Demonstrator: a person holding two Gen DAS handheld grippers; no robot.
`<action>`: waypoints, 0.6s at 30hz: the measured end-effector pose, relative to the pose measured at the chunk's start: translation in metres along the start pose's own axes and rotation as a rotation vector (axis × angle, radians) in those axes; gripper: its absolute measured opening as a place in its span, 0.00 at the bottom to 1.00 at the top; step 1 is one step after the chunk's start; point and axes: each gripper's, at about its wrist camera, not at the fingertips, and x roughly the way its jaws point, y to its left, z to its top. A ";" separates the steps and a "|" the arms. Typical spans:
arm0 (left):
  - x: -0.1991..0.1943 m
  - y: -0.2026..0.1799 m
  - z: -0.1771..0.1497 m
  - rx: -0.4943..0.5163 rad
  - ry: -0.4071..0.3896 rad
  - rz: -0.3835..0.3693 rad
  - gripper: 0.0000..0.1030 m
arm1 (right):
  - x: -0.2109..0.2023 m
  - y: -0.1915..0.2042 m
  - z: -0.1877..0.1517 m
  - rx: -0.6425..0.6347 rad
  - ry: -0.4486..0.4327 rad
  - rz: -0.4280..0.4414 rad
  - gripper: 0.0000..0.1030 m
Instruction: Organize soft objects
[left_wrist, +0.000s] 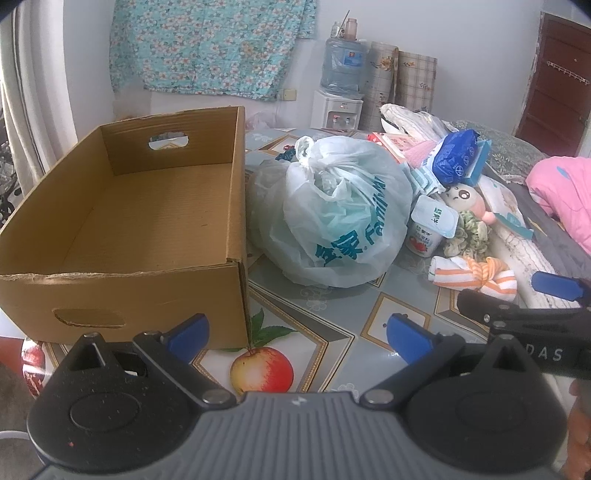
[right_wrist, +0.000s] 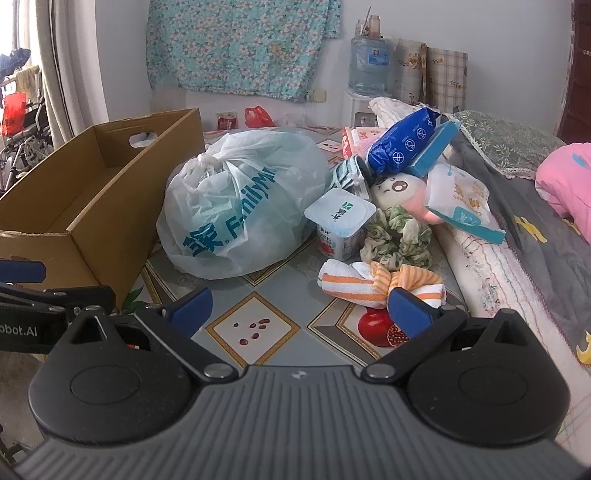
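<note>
Fingers spread — box empty, bag beside.

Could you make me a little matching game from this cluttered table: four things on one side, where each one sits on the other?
Things:
1. cardboard box
2. plastic bag
3. yogurt cup
4. striped towel

Places:
A. between box and yogurt cup
B. nearest the right hand-held gripper
C. far left, open and empty
D. beside the green scrunchie

Pairs: 1-C, 2-A, 3-D, 4-B
</note>
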 end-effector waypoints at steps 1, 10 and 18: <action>0.000 0.000 0.000 -0.001 0.000 -0.001 1.00 | 0.000 0.000 0.000 -0.001 -0.001 0.000 0.99; 0.000 0.000 0.000 -0.001 0.002 -0.001 1.00 | -0.001 0.001 0.000 -0.004 -0.002 -0.001 0.99; 0.000 0.000 0.000 -0.002 0.001 0.000 1.00 | -0.001 0.002 0.001 -0.008 -0.004 -0.002 0.99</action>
